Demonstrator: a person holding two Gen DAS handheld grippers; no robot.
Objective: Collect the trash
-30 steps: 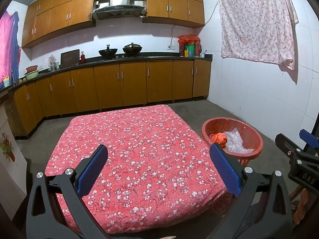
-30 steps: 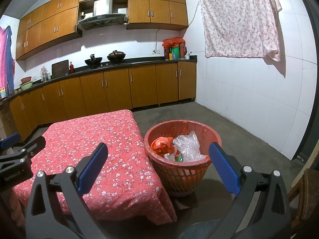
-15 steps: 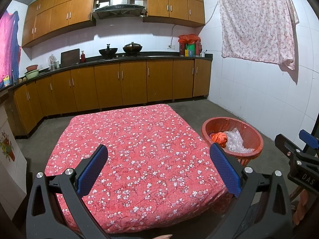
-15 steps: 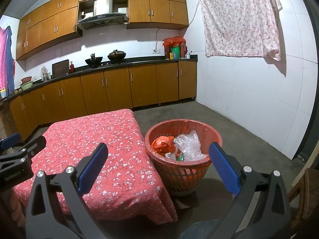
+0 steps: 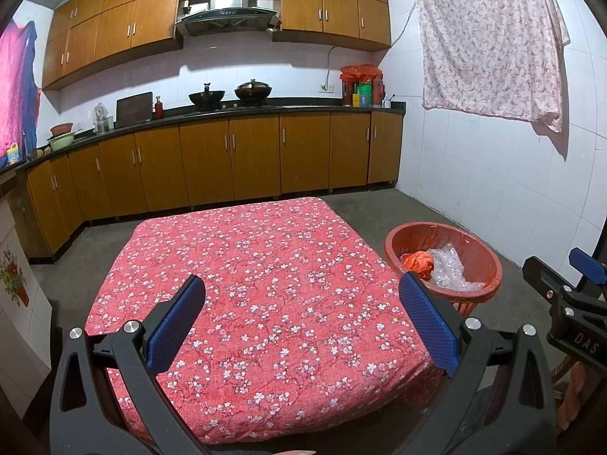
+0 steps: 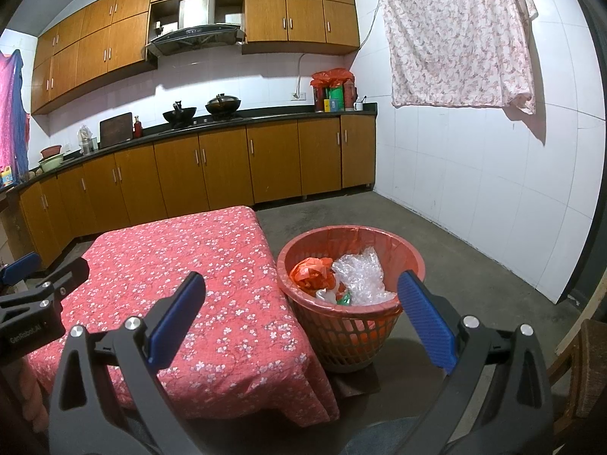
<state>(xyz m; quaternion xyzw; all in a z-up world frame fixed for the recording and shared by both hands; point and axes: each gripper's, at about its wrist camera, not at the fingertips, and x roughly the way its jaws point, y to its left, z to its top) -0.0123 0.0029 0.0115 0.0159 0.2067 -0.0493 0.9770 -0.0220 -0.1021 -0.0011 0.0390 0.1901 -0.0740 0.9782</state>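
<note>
Left wrist view: left tongs (image 5: 301, 320) wide open, holding nothing, above counter (image 5: 242, 284) with red flowered cloth. No trash on cloth.

Right wrist view: right tongs (image 6: 301, 316) wide open, empty. Red basket (image 6: 408, 258) just ahead, holding orange bag (image 6: 309, 276) and bubble wrap (image 6: 360, 275). Collecting looks done.

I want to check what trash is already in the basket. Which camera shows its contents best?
The right wrist view: the red basket sits near and central, showing an orange bag, clear plastic and a green scrap. The left wrist view shows the basket farther right, partly behind a fingertip.
</note>
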